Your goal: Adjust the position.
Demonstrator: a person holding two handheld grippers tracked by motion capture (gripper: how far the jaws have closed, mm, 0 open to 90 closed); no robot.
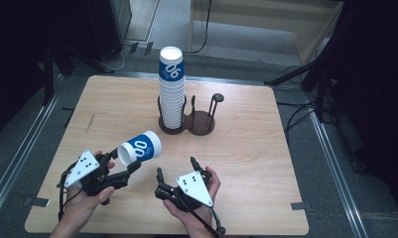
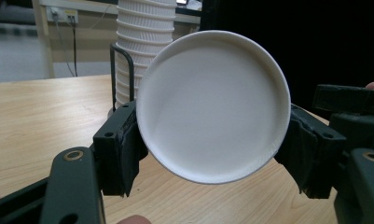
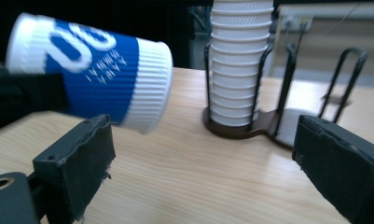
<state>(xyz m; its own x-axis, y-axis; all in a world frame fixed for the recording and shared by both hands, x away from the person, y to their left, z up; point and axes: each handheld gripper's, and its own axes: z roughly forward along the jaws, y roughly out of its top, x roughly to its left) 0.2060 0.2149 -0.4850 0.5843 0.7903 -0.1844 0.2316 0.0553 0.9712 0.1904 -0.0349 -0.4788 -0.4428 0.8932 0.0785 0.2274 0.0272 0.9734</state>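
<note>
Nearest you, your right gripper [image 1: 175,167] sits low over the front of the wooden table [image 1: 246,148], its jaws spread wide with nothing between them; in the right gripper view the two black pads [image 3: 77,163] stand well apart over bare wood. Just to its left, your left gripper [image 1: 121,161] pinches the base end of a blue-and-white paper cup [image 1: 140,147], which lies tipped on its side above the table with its mouth pointing up and to the right. In the left gripper view the cup's white round bottom [image 2: 212,105] faces the camera, clamped between both pads. Farther back, near the table's middle, a tall stack of cups [image 1: 171,91] stands upright in one bay of a dark two-bay cup holder [image 1: 199,121]; the other bay is beside it.
</note>
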